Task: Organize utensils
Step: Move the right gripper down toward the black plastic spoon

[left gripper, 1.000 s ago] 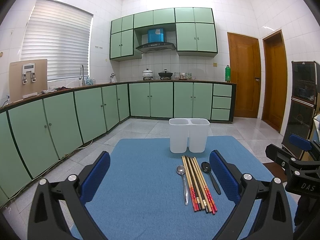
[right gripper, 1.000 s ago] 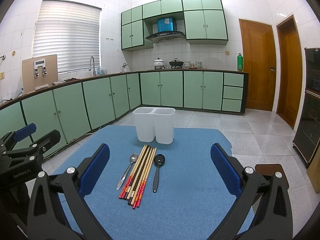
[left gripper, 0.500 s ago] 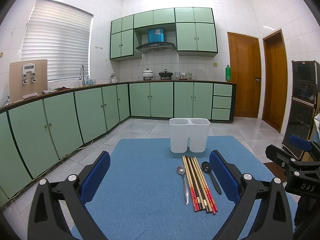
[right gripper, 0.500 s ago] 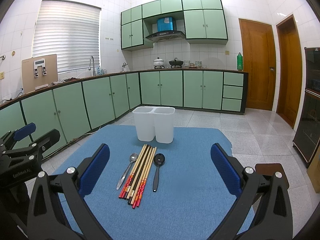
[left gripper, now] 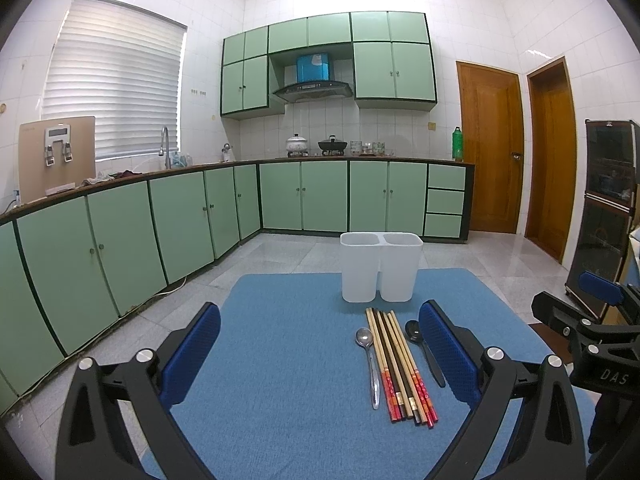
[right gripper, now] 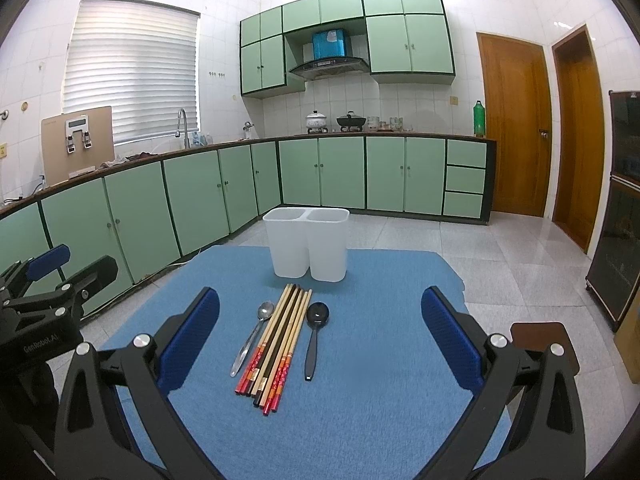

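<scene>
A white two-compartment utensil holder [left gripper: 381, 266] [right gripper: 307, 249] stands at the far side of a blue mat [left gripper: 288, 360] [right gripper: 380, 360]. In front of it lie a metal spoon [left gripper: 369, 360] [right gripper: 253, 336], several chopsticks [left gripper: 400, 364] [right gripper: 278, 344] side by side, and a black spoon [left gripper: 424, 350] [right gripper: 314, 338]. My left gripper [left gripper: 320, 356] is open and empty, above the mat to the left of the utensils. My right gripper [right gripper: 320, 344] is open and empty, with the utensils lying ahead between its fingers.
The mat covers a table in a kitchen with green cabinets [left gripper: 120, 248] along the left and back walls. A dark cabinet [left gripper: 608, 216] stands at the right. A brown stool [right gripper: 544, 344] sits by the table's right edge. Each gripper shows at the other view's edge.
</scene>
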